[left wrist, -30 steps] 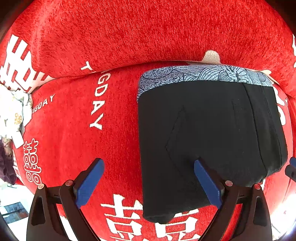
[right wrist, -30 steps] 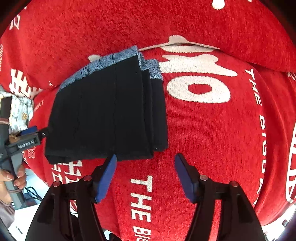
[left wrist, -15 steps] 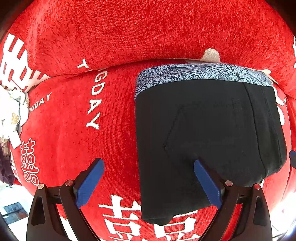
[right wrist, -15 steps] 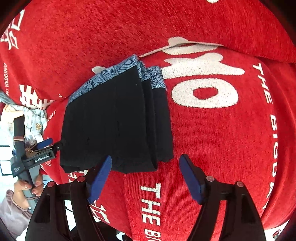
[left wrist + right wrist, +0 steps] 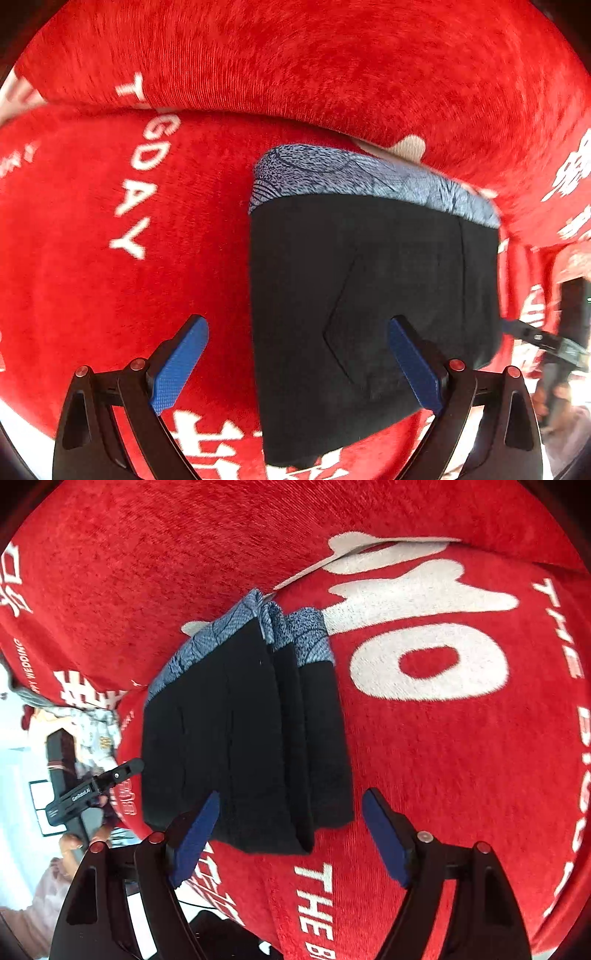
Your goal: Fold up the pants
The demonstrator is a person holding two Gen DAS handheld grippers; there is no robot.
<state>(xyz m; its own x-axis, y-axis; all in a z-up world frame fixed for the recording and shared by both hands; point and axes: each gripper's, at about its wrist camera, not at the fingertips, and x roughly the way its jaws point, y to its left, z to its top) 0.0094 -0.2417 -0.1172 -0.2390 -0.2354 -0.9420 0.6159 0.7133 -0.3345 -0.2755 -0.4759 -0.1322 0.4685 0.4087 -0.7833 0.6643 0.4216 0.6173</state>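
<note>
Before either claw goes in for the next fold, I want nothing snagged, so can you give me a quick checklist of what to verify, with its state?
1. Left claw clear of cloth: ok, fingers spread, nothing pinched.
2. Right claw clear of cloth: ok, its jaws are opening, and the pads are not pressing the near corner between them.
3. Black pants lying flat on the red printed blanket: ok.
4. Folded layers lined up: not ok, the right wrist view shows the layer edges stepped apart.
5. Blue patterned waistband at the far end, away from both claws: ok.
6. Underside of the stack free of bunching: cannot tell.
</note>
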